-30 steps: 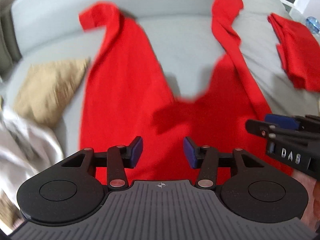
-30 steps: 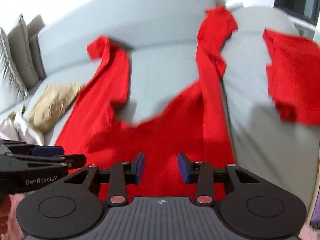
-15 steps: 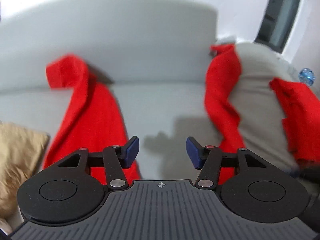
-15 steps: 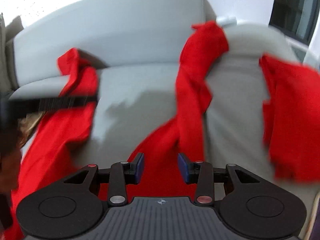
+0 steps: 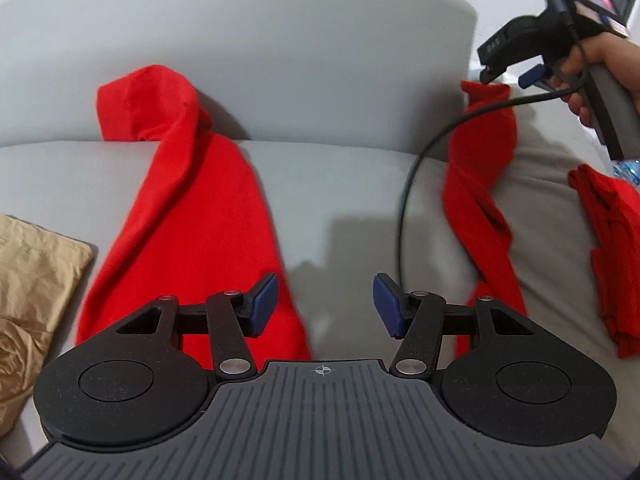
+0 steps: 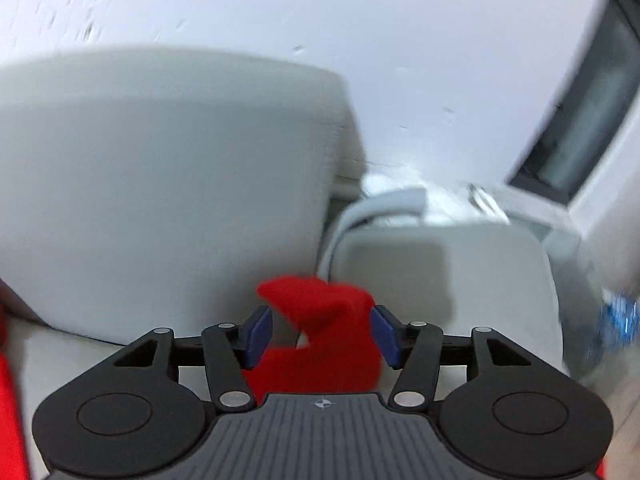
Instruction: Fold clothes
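Note:
A red garment lies spread on the grey sofa (image 5: 360,200) with two long legs running toward the backrest. Its left leg (image 5: 192,208) ends curled against the backrest. Its right leg (image 5: 480,168) reaches the sofa's corner. My left gripper (image 5: 324,304) is open and empty, low over the seat between the legs, its left finger (image 5: 262,294) over the left leg's edge. My right gripper (image 5: 506,77) hovers at the right leg's far tip. In the right wrist view that red tip (image 6: 320,320) sits between its opening jaws (image 6: 322,334), and the pads do not squeeze it.
A folded red garment (image 5: 616,248) lies on the beige armrest cushion at the right. A tan cloth (image 5: 32,280) lies at the left edge. A black cable (image 5: 408,208) hangs from the right gripper across the seat. A window (image 6: 592,128) is behind the corner.
The right gripper has swept forward and right to the far tip of the right leg, and its jaws have widened. The left gripper has come lower over the seat between the legs.

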### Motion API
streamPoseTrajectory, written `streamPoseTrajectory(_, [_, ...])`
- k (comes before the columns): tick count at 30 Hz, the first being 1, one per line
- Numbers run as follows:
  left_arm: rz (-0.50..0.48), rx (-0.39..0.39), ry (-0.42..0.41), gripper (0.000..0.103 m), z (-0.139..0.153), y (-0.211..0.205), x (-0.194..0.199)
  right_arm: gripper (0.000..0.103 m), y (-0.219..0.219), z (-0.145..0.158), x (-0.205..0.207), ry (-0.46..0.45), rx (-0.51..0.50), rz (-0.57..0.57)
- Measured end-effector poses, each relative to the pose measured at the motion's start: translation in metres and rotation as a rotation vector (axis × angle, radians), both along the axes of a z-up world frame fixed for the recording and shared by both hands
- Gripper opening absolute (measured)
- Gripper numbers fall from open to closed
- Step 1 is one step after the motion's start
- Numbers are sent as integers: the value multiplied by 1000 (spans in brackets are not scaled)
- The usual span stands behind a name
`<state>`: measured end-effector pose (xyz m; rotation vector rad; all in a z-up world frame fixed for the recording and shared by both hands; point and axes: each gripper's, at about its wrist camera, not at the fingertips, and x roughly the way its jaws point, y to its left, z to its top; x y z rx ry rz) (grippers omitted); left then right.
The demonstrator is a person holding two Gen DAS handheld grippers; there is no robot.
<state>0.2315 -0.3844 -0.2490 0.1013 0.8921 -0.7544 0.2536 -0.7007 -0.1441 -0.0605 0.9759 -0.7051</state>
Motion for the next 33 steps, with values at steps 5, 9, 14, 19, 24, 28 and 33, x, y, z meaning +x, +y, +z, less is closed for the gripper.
streamPoseTrajectory(5, [65, 19, 44, 58, -8, 2, 19, 42, 12, -46, 19, 312, -300, 232])
streamPoseTrajectory(9, [109, 29, 73, 58, -13, 5, 28, 9, 19, -34, 8, 272, -386, 295])
streamPoseTrajectory(14, [133, 24, 92, 58, -14, 7, 31, 9, 29, 78, -24, -225, -223, 350])
streamPoseTrajectory(19, [126, 2, 121, 58, -15, 3, 28, 10, 0, 152, -61, -547, -65, 371])
streamPoseTrajectory(24, [114, 24, 147, 58, -23, -9, 31, 69, -73, 126, -64, -419, -138, 6])
streamPoseTrajectory(28, [110, 47, 148, 58, -28, -16, 33, 53, -96, 80, -71, -176, -148, -216])
streamPoseTrajectory(33, [132, 45, 160, 58, -28, -14, 35, 47, -79, 54, -69, -217, 39, -143])
